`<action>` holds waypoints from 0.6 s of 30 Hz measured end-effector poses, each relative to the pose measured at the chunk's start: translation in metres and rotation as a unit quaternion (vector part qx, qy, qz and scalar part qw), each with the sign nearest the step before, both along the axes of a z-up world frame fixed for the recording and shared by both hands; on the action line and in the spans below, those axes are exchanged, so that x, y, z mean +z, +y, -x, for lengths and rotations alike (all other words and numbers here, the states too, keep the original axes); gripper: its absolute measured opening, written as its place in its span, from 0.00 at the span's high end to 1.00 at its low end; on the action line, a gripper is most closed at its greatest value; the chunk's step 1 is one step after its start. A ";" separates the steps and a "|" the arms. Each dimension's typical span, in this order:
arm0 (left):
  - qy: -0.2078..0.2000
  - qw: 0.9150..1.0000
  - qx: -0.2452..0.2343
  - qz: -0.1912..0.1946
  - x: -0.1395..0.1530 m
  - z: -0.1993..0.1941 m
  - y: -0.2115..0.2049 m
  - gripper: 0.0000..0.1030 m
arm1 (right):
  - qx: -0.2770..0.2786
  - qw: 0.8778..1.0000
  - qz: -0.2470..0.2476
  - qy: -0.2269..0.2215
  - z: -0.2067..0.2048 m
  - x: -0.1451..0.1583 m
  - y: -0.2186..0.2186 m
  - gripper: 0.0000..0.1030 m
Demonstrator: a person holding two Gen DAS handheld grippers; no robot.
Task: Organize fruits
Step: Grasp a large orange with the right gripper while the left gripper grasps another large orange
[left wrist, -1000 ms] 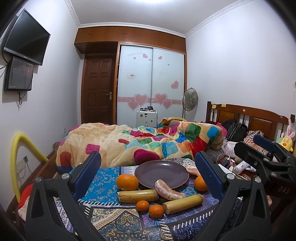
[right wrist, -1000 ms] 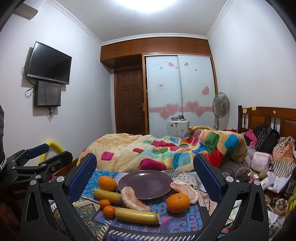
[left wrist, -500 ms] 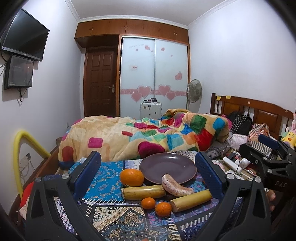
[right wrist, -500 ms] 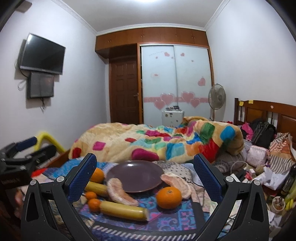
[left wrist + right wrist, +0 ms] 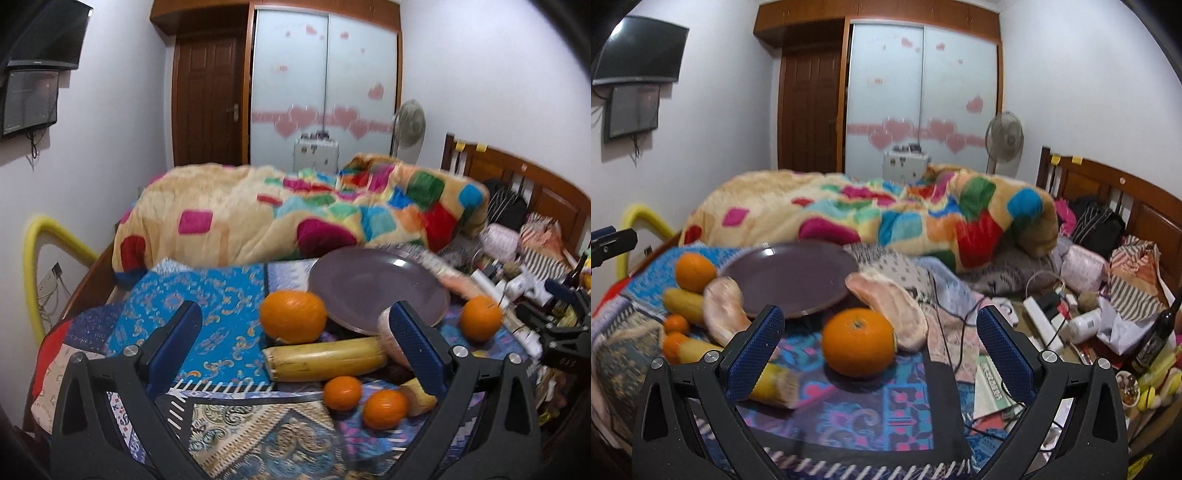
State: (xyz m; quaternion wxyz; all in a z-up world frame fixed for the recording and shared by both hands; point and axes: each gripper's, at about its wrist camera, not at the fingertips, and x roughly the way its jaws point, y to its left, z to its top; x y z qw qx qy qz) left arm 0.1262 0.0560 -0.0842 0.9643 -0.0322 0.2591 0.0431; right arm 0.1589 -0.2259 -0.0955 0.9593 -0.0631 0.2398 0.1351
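Observation:
A purple plate (image 5: pixel 376 286) lies empty on a patterned cloth on the bed; it also shows in the right wrist view (image 5: pixel 790 275). Around it lie a large orange (image 5: pixel 293 316), a banana piece (image 5: pixel 325 360), two small tangerines (image 5: pixel 341 392) and a second orange (image 5: pixel 480 317). My left gripper (image 5: pixel 295 347) is open, just before the large orange and banana. My right gripper (image 5: pixel 879 350) is open with the second orange (image 5: pixel 858 343) between its fingers, not touching. Pale pomelo segments (image 5: pixel 890 310) (image 5: pixel 724 310) lie beside the plate.
A colourful quilt (image 5: pixel 295 218) is heaped behind the plate. Clutter lies to the right: cables, a power strip (image 5: pixel 1045 321), a dark bottle (image 5: pixel 1156 332), bags. A wooden headboard (image 5: pixel 1108 188) stands at far right. A yellow tube (image 5: pixel 40 251) stands at left.
Both grippers have moved forward and down toward the fruit. The right one has drawn up around the second orange; the left one has neared the large orange and banana.

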 end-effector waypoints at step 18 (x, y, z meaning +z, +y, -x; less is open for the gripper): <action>0.126 0.992 -0.030 -0.007 -0.046 -0.075 0.019 0.12 | 0.045 0.993 0.015 0.112 -0.047 -0.033 0.012 0.13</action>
